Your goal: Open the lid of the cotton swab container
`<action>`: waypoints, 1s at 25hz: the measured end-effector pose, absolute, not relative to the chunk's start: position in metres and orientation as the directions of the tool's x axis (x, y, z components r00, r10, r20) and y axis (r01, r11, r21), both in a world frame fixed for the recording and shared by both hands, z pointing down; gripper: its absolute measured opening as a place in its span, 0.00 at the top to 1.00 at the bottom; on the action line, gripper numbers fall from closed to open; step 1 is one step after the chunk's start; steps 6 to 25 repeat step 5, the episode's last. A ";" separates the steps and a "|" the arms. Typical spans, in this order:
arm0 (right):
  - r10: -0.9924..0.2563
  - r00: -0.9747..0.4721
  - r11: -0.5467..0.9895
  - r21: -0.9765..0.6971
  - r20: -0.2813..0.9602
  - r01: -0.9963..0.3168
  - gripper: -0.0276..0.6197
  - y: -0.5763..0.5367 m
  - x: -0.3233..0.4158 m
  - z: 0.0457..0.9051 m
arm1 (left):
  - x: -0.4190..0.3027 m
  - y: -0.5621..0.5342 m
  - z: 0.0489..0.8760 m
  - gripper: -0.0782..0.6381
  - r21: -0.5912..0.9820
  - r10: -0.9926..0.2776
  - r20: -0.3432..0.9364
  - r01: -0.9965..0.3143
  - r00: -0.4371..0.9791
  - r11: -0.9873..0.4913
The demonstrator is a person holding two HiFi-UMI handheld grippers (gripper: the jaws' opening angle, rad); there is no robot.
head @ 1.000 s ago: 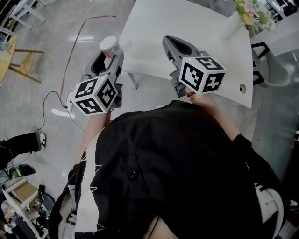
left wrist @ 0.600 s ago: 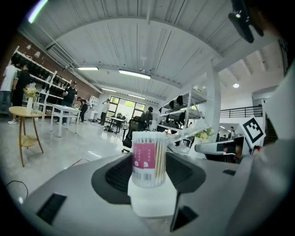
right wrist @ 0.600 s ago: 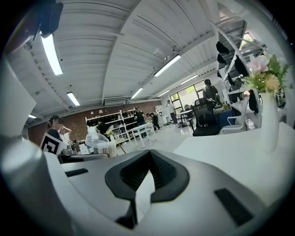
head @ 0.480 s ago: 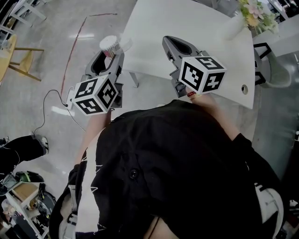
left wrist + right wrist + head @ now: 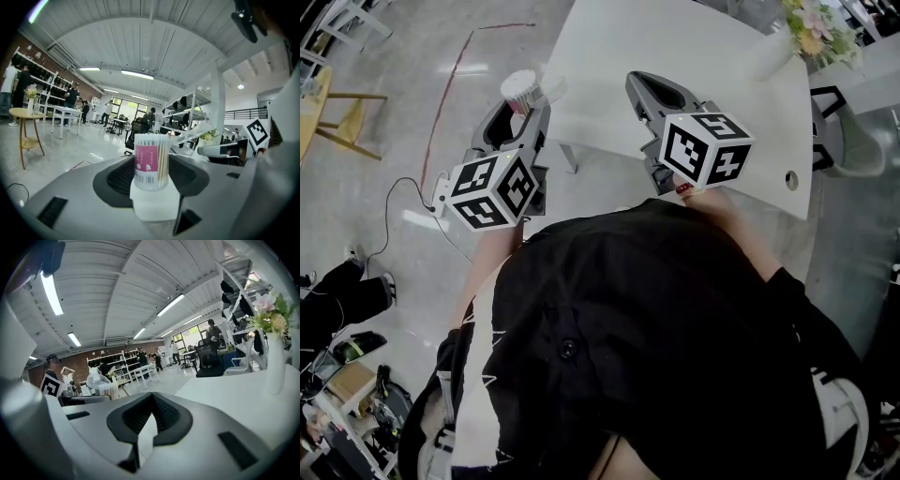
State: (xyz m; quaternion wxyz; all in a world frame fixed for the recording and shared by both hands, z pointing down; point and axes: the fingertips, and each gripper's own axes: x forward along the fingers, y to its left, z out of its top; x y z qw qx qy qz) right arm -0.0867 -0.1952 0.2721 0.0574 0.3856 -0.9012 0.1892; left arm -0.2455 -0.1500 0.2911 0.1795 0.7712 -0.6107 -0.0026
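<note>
Grey shop floor below, white counter up top. Left gripper hangs just off the counter's left edge, jaws clamped on the cotton swab container, which stands upright with its clear lid tipped open toward the counter. Right gripper hovers over the counter's near edge, jaws pressed together, nothing between them.
</note>
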 end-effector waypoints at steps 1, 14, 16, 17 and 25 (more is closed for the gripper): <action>-0.673 -0.696 0.631 -0.297 0.250 -0.717 0.95 -0.195 -0.086 0.272 | -0.245 -0.150 0.291 0.56 0.279 -0.943 0.215 -0.941 0.254 -0.190; -0.672 -0.696 0.632 -0.294 0.252 -0.717 0.95 -0.196 -0.086 0.272 | -0.244 -0.151 0.290 0.56 0.277 -0.943 0.214 -0.941 0.256 -0.192; -0.672 -0.696 0.632 -0.294 0.252 -0.717 0.95 -0.196 -0.086 0.272 | -0.244 -0.151 0.290 0.56 0.277 -0.943 0.214 -0.941 0.256 -0.192; -0.672 -0.696 0.632 -0.294 0.252 -0.717 0.95 -0.196 -0.086 0.272 | -0.244 -0.151 0.290 0.56 0.277 -0.943 0.214 -0.941 0.256 -0.192; -0.672 -0.696 0.632 -0.294 0.252 -0.717 0.95 -0.196 -0.086 0.272 | -0.244 -0.151 0.290 0.56 0.277 -0.943 0.214 -0.941 0.256 -0.192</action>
